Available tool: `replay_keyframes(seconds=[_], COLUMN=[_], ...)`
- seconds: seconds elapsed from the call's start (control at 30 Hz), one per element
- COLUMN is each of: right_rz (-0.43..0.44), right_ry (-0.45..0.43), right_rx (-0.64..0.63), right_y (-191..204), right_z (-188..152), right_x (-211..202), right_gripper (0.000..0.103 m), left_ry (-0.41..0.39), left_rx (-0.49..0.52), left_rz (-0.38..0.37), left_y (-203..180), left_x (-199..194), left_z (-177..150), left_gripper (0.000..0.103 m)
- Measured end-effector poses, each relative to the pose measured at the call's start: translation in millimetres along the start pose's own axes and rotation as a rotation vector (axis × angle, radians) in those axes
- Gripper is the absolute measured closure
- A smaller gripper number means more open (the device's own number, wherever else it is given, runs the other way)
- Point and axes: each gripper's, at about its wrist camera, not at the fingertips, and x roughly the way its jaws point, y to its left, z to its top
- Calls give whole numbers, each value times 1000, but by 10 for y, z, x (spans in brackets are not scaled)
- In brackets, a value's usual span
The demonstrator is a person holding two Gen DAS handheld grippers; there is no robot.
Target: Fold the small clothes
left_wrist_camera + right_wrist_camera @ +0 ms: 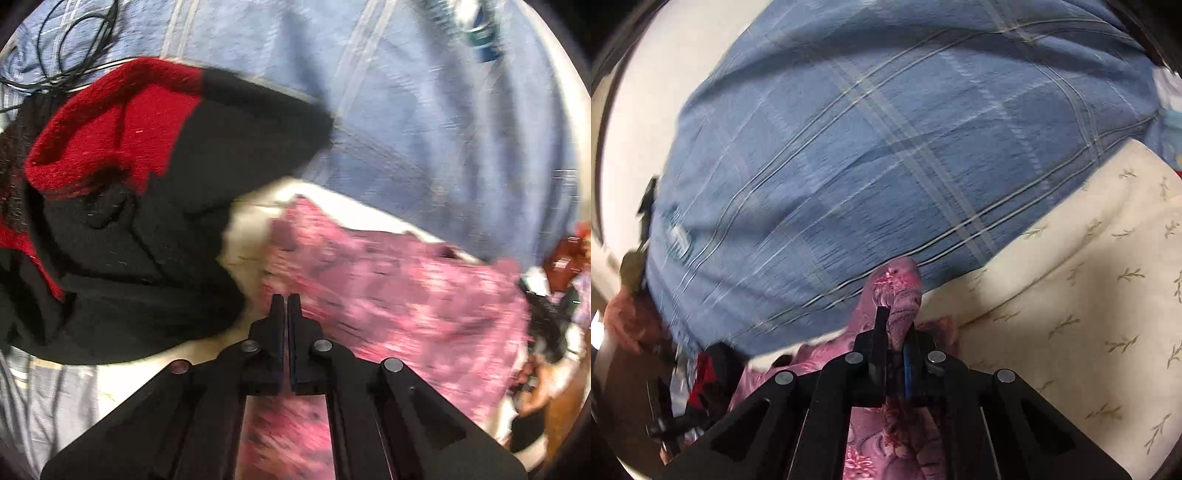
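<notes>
The pink floral garment lies rumpled on the cream bed sheet, beside a red-and-black knit. It looks thin, light and limp, likely to sag and slide unless it is taken by an edge or corner. The right hand-held gripper pinches a bunched fold of it. The left hand-held gripper is fully closed over the cloth, apparently gripping nothing.

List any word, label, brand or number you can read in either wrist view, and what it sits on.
None can be read.
blue-green object, top of the left wrist view: any print is blurred.
pale patch on the blue plaid cloth, right wrist view: smeared, unreadable.
pink floral garment: pattern only.
</notes>
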Motion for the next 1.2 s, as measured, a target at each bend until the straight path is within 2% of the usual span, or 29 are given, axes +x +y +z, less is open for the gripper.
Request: replay_keyframes(seconds=[0.03,0.07,0.13,0.17,0.23,0.27,0.3,0.4,0.47,0.53,0.57,0.6,0.67,0.73,0.77,0.83,0.93,1.03,1.13,1.2], right_rz=[-34,-87,-144,-135,-111,-74,-54,-48,-46,-55,-58,-65,-45,18,32,33,-75,-146,-185,-204], right_ry=[33,84,152,174,154,152,158,156,178,187,187,187,171,87,29,-3,81,139,156,158], right_rx=[27,41,58,71,96,121,145,167,151,133,115,86,14,-31,-27,21,47,38,19,-4], right_y=[-94,-182,-280,-304,-318,-345,-372,-393,-334,-313,-267,-199,-38,171,201,151,15,-44,15,95], right_z=[-1,-35,-125,-166,-191,-179,-162,-132,-135,-143,-152,-153,-151,-82,-31,24,-35,-147,-151,-162], right_x=[109,249,439,482,453,439,445,445,505,538,564,593,565,399,298,292,555,706,727,705], right_gripper=[98,98,97,94,90,86,77,69,66,65,66,76,95,95,97,98,98,98,97,92], left_ry=[17,35,50,41,21,19,20,10,16,53,65,60,-12,-123,-152,-173,-162,-165,-161,-160], left_rx=[-11,-31,-86,-99,-108,-105,-103,-67,-20,6,21,46,58,55,58,80,112,135,135,134], left_rz=[35,31,-33,-52,-99,-107,-108,-113,-65,-31,-10,26,29,27,47,124,199,238,251,253], left_y=[33,77,203,236,281,290,293,135,-4,-132,-156,-195,-229,-235,-240,-276,-370,-424,-430,-439], left_x=[100,164,189,167,111,103,108,161,258,426,471,485,357,141,105,151,336,440,478,482], left_z=[20,27,14,27,85,123,165,258,230,219,221,196,151,120,117,120,113,90,94,99], left_gripper=[103,103,103,103,95,82,61,39,37,40,68,94,94,94,96,96,96,96,96,96])
